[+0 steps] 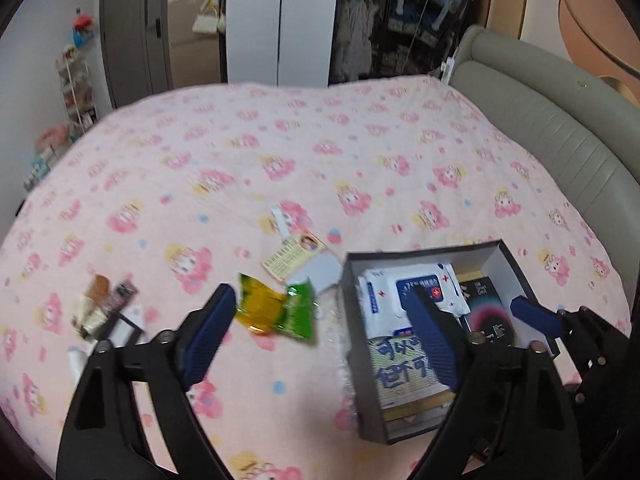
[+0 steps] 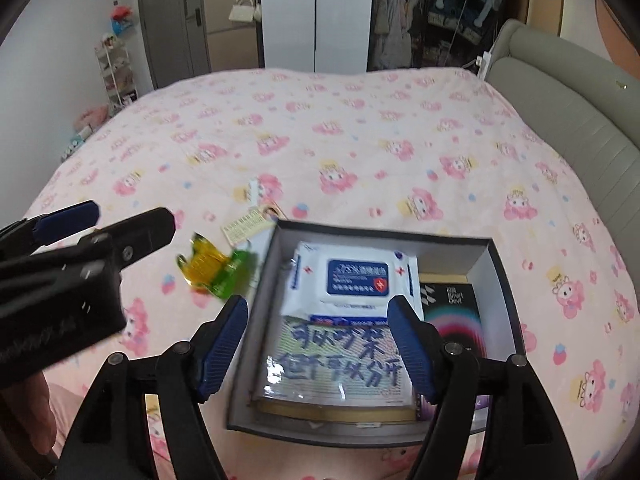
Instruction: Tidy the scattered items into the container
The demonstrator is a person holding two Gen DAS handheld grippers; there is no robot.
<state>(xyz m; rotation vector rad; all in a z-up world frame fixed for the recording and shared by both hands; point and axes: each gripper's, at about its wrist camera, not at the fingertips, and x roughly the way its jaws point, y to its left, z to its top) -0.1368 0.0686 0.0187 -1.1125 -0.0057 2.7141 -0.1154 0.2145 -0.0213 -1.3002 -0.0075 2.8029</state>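
The box [image 2: 476,256] sits on the pink bed [image 2: 360,128], already holding a wipes pack [image 2: 356,280], a lettered packet [image 2: 340,360] and a dark booklet [image 2: 456,308].

The yellow-green snack bag [image 1: 276,312] lies just left of the box, flat on the blanket. Its long side slants, yellow end farther from the box and green end nearer.

Both grippers are spread wide and hold nothing: the right gripper [image 2: 316,344] hangs over the box, the left gripper [image 1: 320,336] between bag and box.

The bag looks slippery (shiny wrapper), so a pinch on one corner could let it slide out. The soft blanket might get pinched too. Beyond the bag lies a card [image 1: 292,256].
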